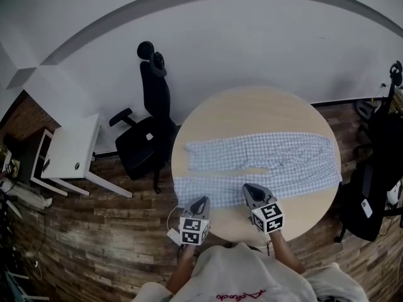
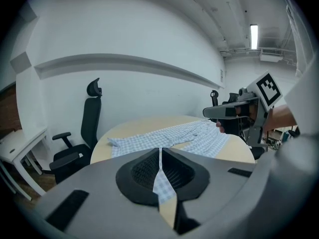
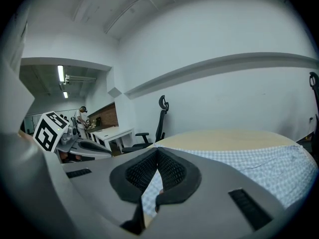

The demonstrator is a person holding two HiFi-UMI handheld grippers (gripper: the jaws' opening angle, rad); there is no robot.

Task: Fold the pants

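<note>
Light blue checked pants [image 1: 264,159] lie spread flat across the round wooden table [image 1: 252,109], legs pointing left. My left gripper [image 1: 200,200] is at the near edge of the cloth, shut on it; in the left gripper view a strip of checked pants [image 2: 160,176] runs between the closed jaws of the left gripper [image 2: 160,151]. My right gripper [image 1: 250,189] is a little to its right, also at the near edge. In the right gripper view the right gripper [image 3: 157,151] is shut, with checked pants [image 3: 149,193] pinched below its tips.
A black office chair [image 1: 148,124] stands at the table's left far side. A white desk [image 1: 72,146] is further left. Dark chairs and bags [image 1: 378,168] crowd the right side. The floor is wood planks.
</note>
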